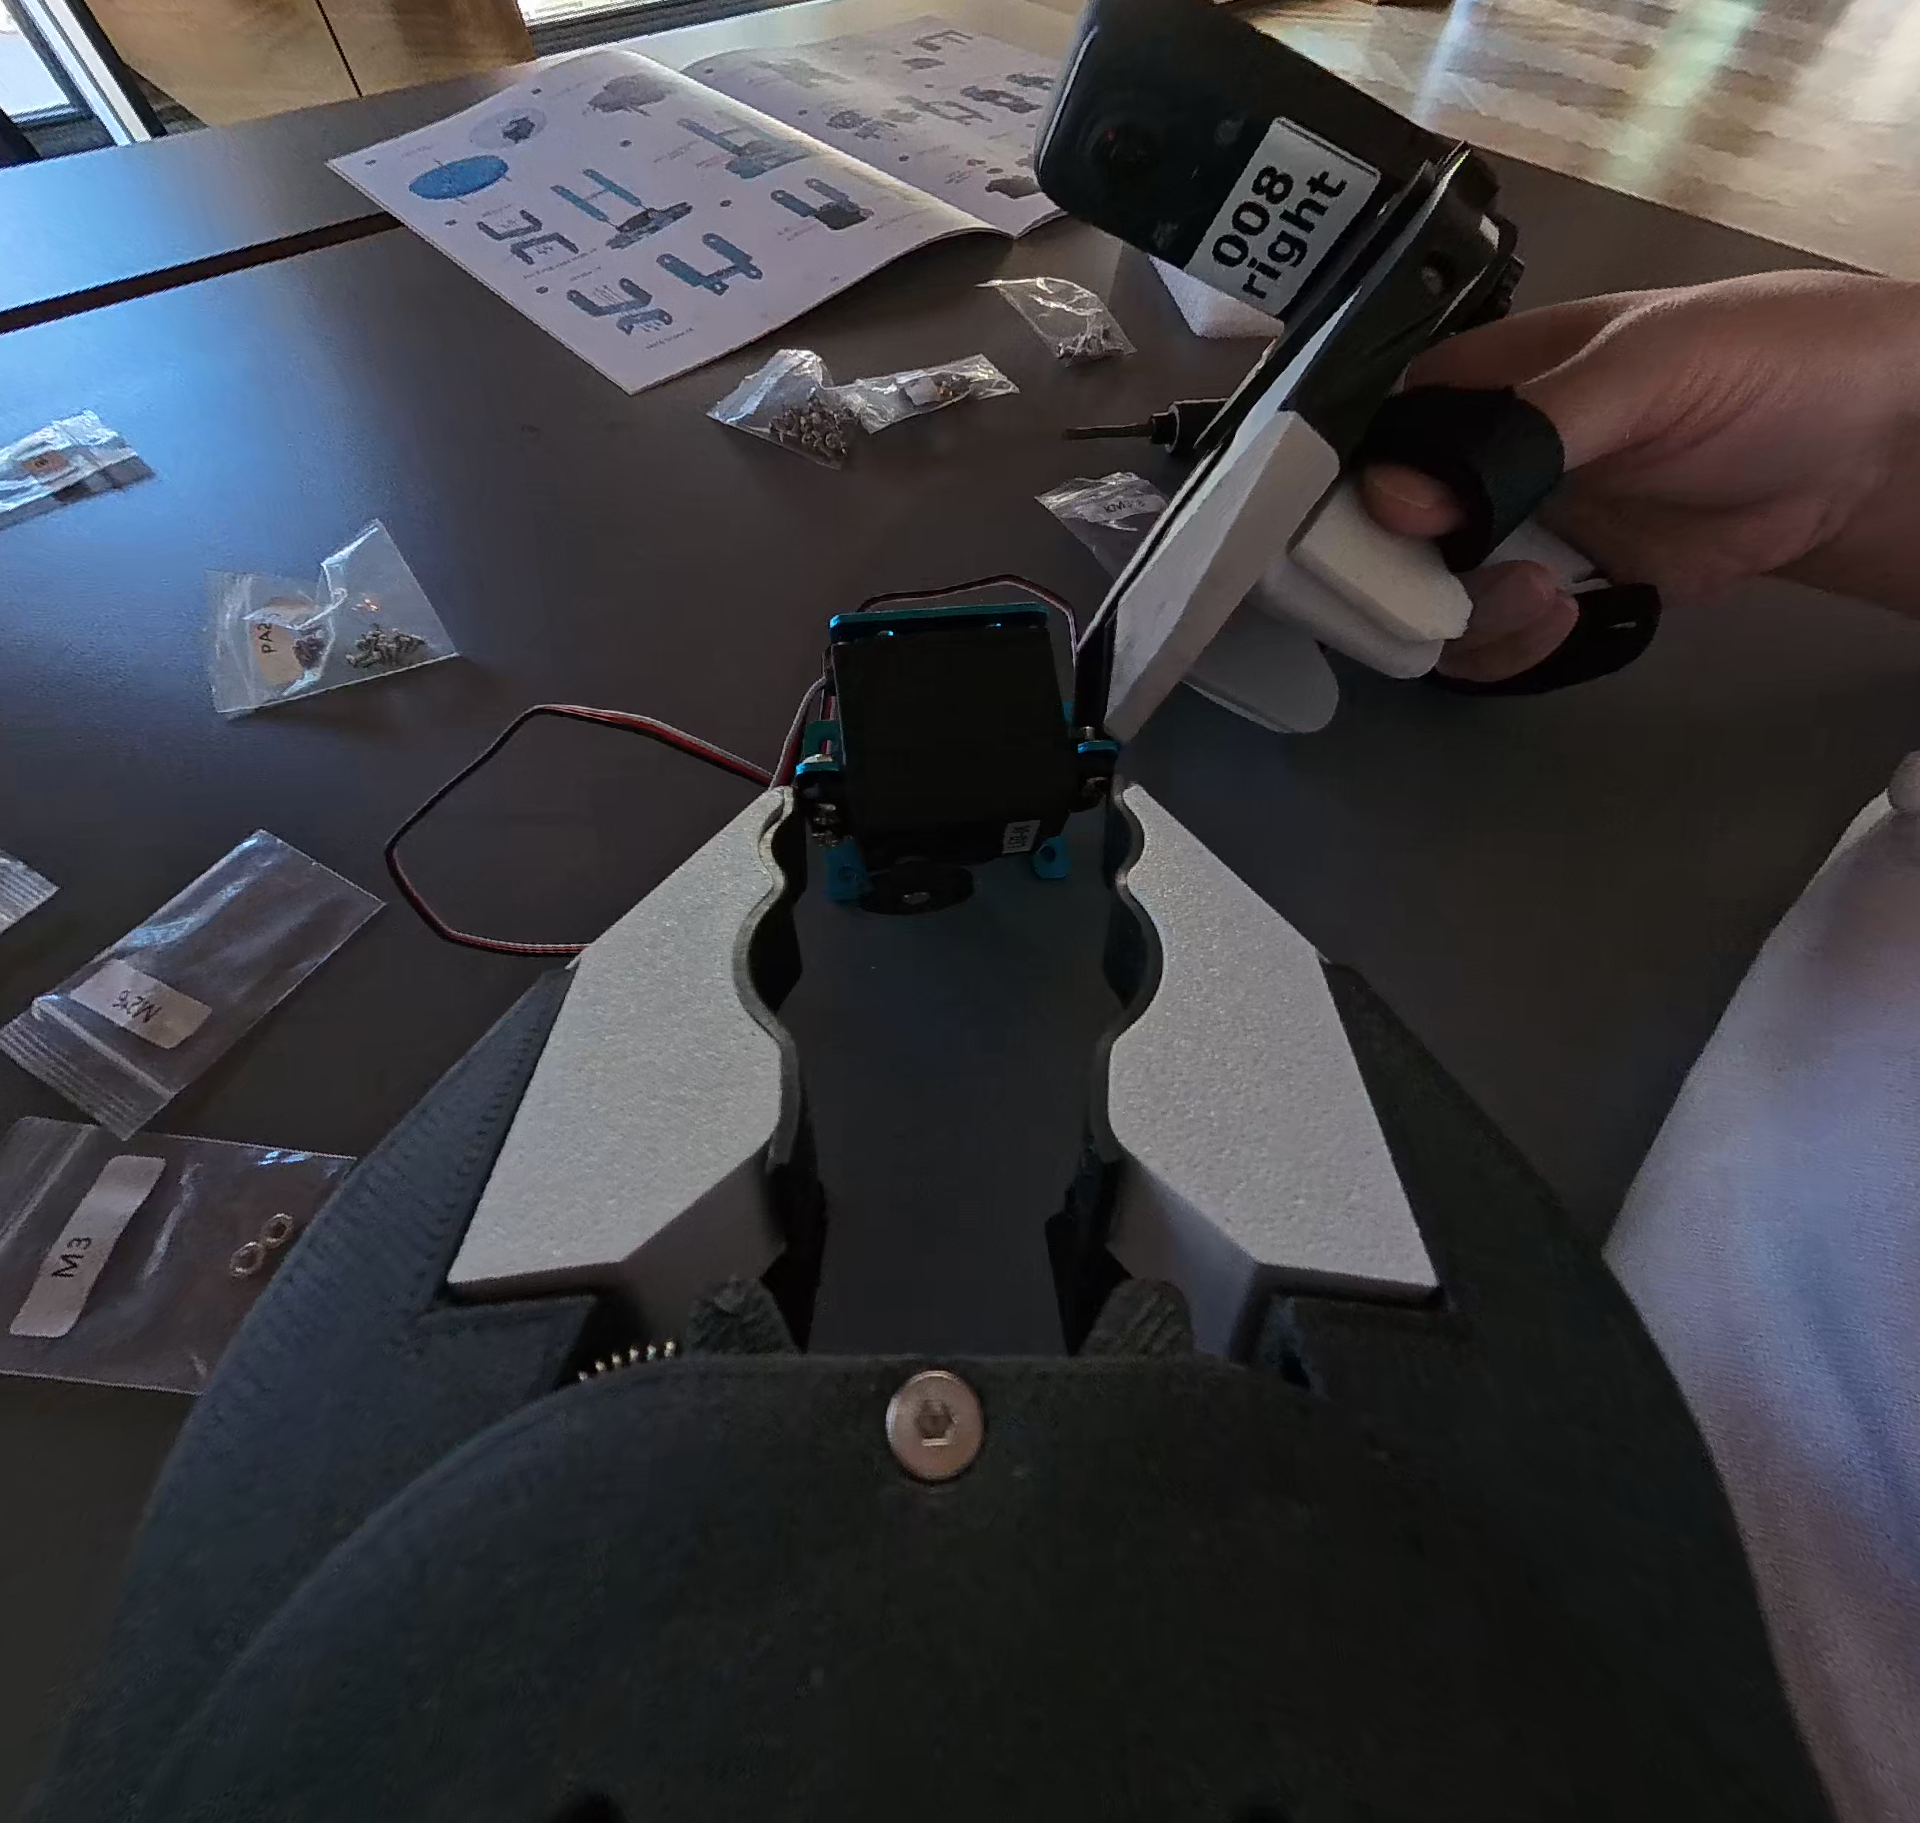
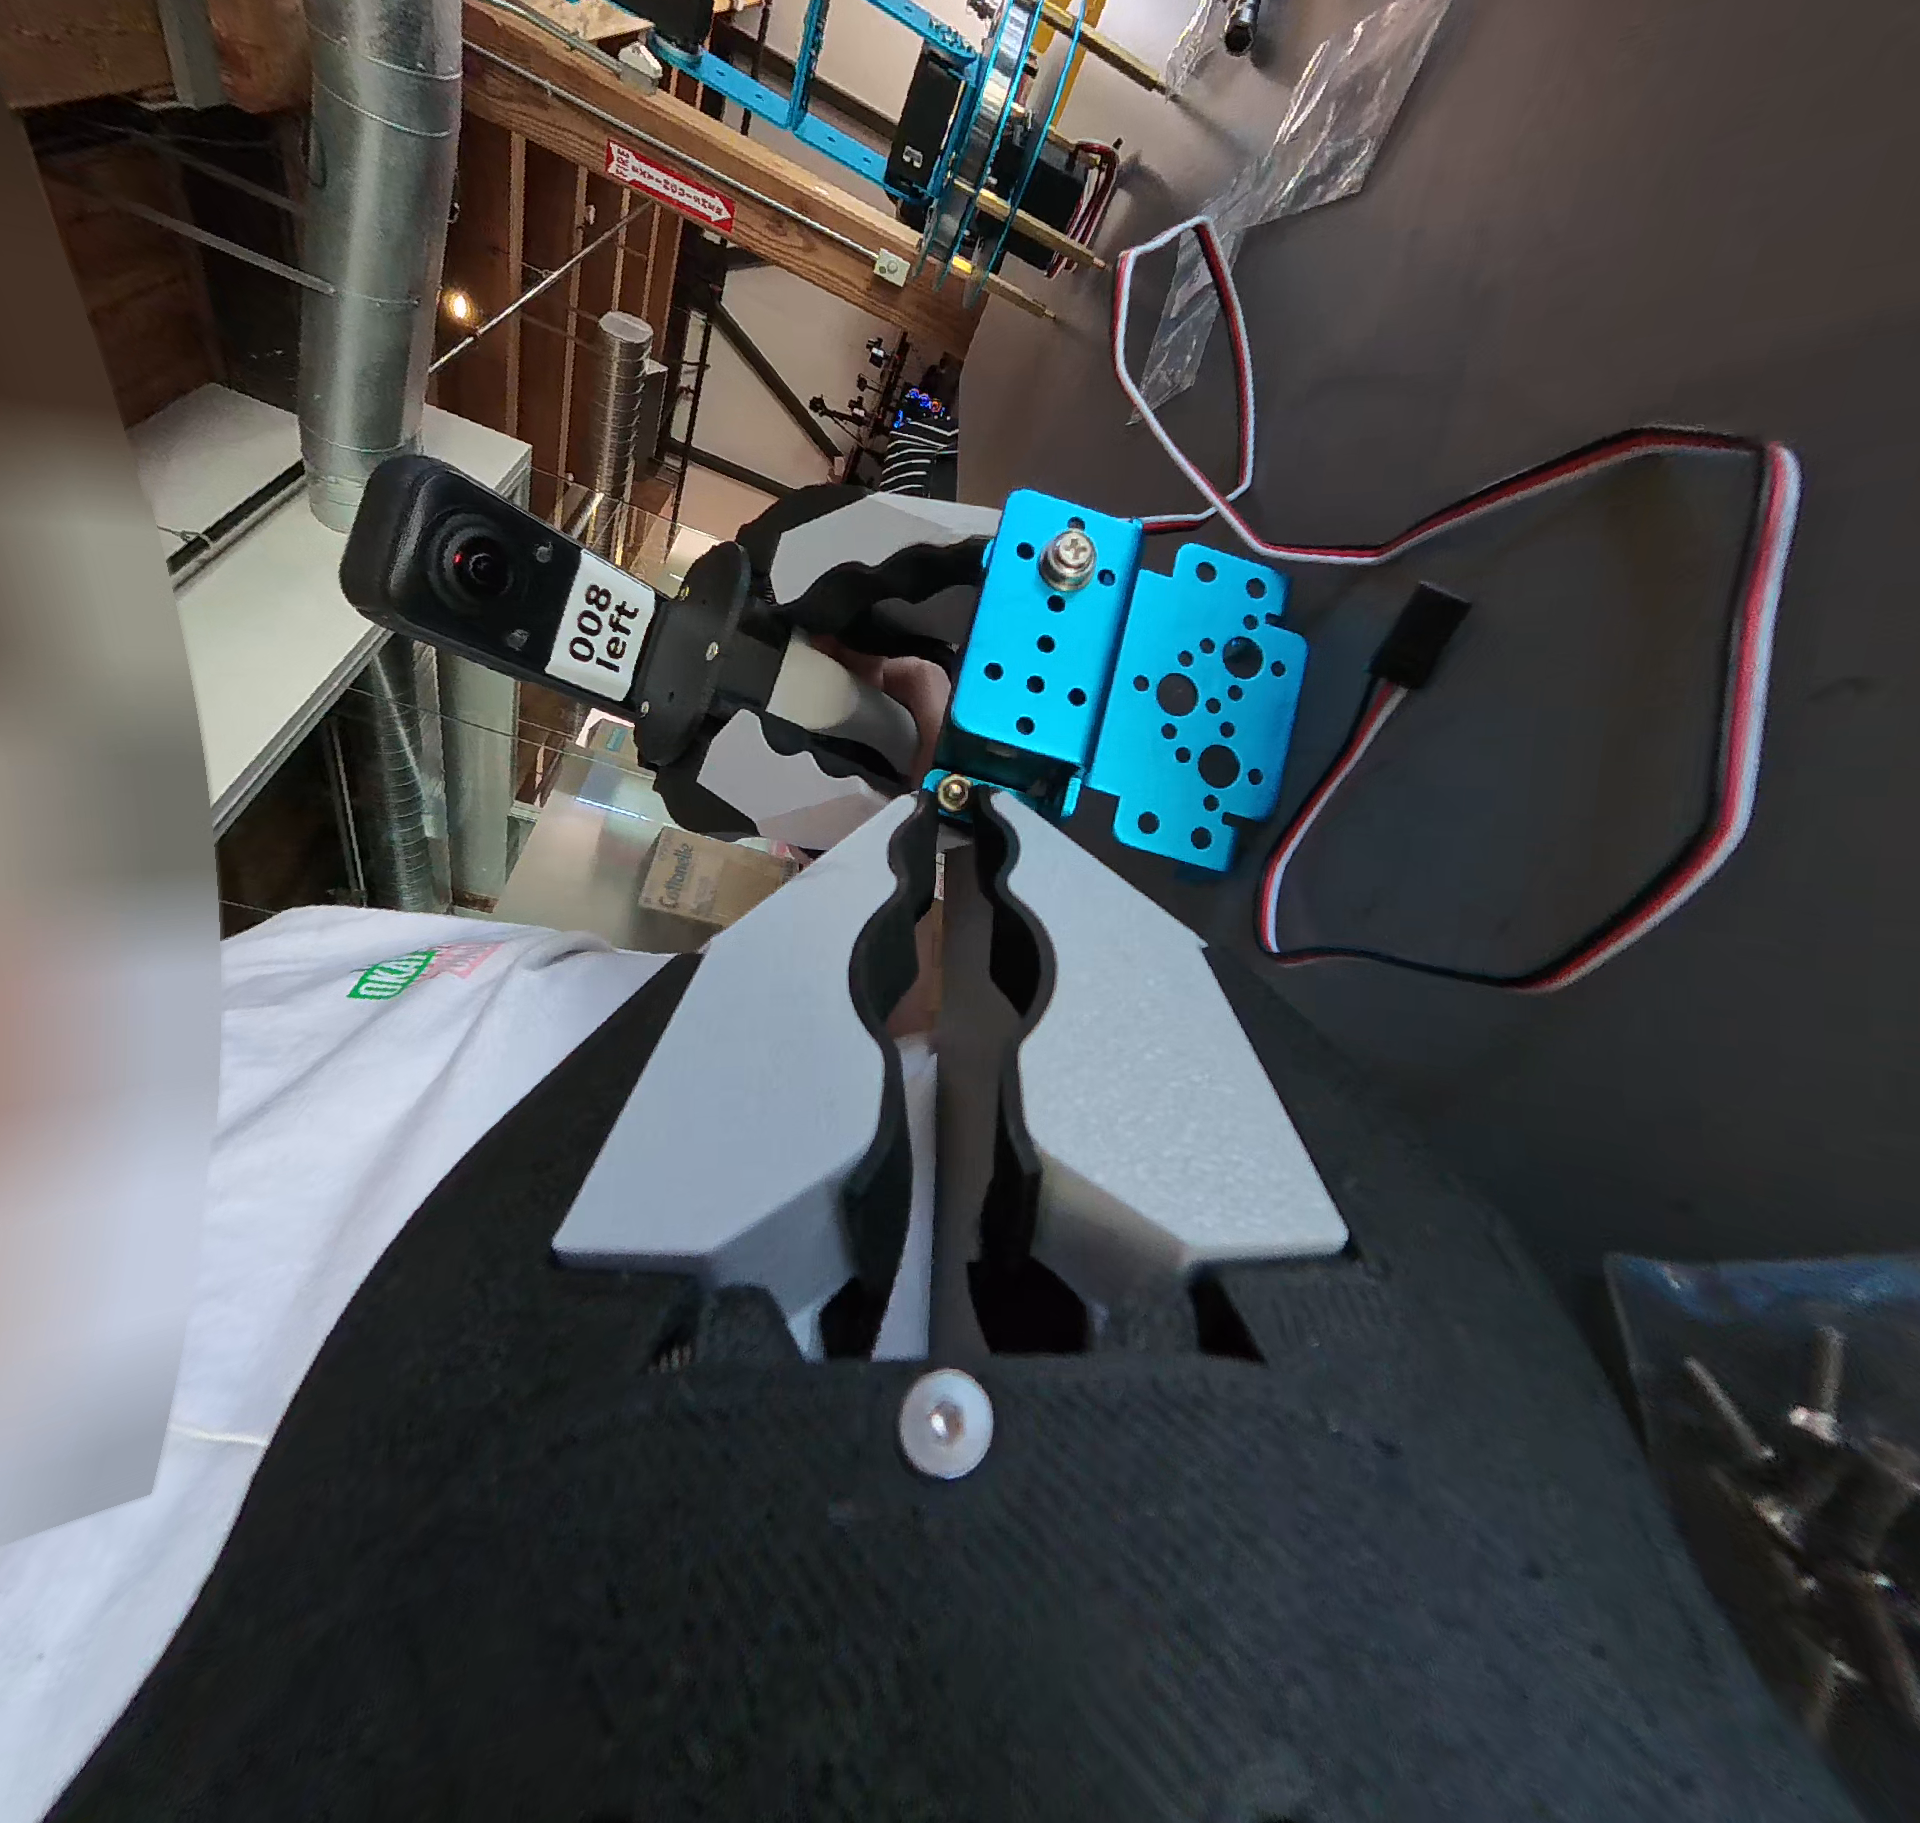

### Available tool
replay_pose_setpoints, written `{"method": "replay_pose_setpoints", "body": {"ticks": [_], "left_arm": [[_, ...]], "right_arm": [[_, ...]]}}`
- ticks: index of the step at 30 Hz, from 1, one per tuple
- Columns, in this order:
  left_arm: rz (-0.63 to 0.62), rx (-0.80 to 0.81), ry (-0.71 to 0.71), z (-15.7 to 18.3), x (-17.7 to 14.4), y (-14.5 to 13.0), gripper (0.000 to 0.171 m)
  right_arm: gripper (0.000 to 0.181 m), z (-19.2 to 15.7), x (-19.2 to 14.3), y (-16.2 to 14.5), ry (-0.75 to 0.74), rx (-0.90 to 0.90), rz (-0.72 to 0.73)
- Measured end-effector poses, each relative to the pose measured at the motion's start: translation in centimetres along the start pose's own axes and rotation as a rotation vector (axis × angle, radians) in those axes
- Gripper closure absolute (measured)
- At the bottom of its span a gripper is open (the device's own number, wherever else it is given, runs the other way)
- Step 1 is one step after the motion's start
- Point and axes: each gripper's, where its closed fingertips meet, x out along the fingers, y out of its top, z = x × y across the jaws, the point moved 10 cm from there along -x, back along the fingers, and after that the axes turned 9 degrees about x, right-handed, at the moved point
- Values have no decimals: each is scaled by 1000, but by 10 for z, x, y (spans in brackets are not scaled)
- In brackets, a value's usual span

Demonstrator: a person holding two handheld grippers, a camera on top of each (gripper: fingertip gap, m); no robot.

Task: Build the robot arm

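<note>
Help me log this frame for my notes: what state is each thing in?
left gripper: shut on servo
right gripper: shut on thin dark tool
servo: upright, seated in blue bracket
thin dark tool: tip at a bracket corner screw
cable: loose, looped on table
plug: unconnected
manual: open, flat
screw bag: lying flat, seal unclear

A black servo (image 1: pixel 940 734) sits in a blue perforated metal bracket (image 2: pixel 1117 682), standing on the dark table (image 1: pixel 623 547) with its round horn facing down. The left tool (image 1: pixel 951 828) clamps its sides. The right tool (image 2: pixel 956 807) pinches a brass screw (image 2: pixel 953 792) at the bracket's corner.
</note>
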Motion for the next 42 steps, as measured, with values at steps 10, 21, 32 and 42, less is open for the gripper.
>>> {"method": "replay_pose_setpoints", "body": {"ticks": [10,21,32,42], "left_arm": [[-1,1,1,0,0,0,114],[-1,3,2,0,1,0,113],[-1,9,0,0,1,0,114],[-2,16,-6,0,1,0,114]], "right_arm": [[176,1,1,1,11,23,8],[176,1,2,3,9,65,-9],[175,3,1,6,32,119,-38],[175,-2,1,9,-30,68,-76]]}}
